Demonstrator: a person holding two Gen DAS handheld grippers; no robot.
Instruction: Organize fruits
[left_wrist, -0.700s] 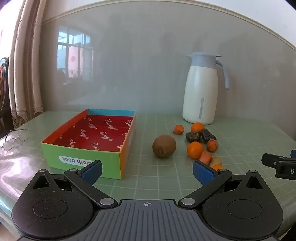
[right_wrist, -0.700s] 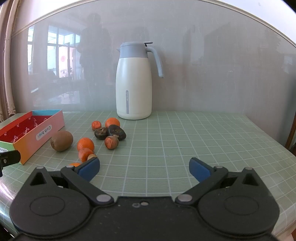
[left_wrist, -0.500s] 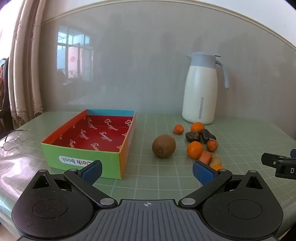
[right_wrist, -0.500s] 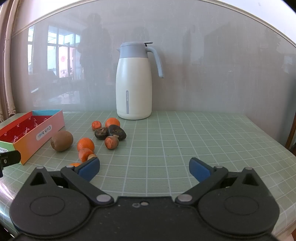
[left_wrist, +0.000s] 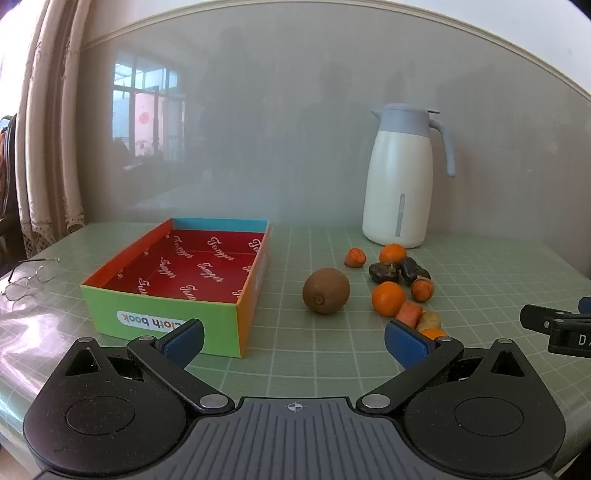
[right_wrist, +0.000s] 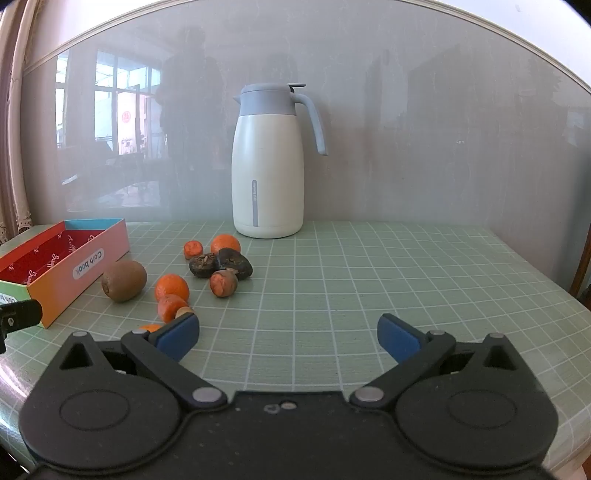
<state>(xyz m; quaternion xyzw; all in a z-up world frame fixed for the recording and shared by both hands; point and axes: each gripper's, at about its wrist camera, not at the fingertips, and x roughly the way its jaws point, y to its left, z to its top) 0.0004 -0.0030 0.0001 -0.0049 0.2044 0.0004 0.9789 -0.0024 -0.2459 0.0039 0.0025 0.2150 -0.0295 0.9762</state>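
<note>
Two tongs in view, both spread wide and holding nothing. Far left of the counter (left_wrist: 303, 362), green grid mat: a pair of wire-rimmed spectacles (left_wrist: 27, 277) lying flat near the curtain. Next, an open cardboard box (left_wrist: 177, 295), green front wall, orange side walls, red printed interior; nothing inside it that can be seen. Left tongs (left_wrist: 293, 338) hover low over the counter's near edge, the left blue pad overlapping the box's front corner in the view, whether touching cannot be told. Right of the box, apart from it: one brown kiwi (left_wrist: 325, 291), standing alone on the mat. Further right, the fruit cluster (left_wrist: 400, 282): a small orange piece at the back left, an orange behind two dark wrinkled fruits, a reddish-brown piece just in front of them, then a second orange (left_wrist: 388, 298), with a stubby orange piece, a pale small one and another orange fruit trailing toward the near edge, the last partly hidden behind the left tongs' right pad. Behind the cluster, upright against the wall: a white thermos jug (right_wrist: 269, 162) with grey-blue lid and handle. Right tongs (right_wrist: 288, 336) sit right of the cluster over bare mat.
</note>
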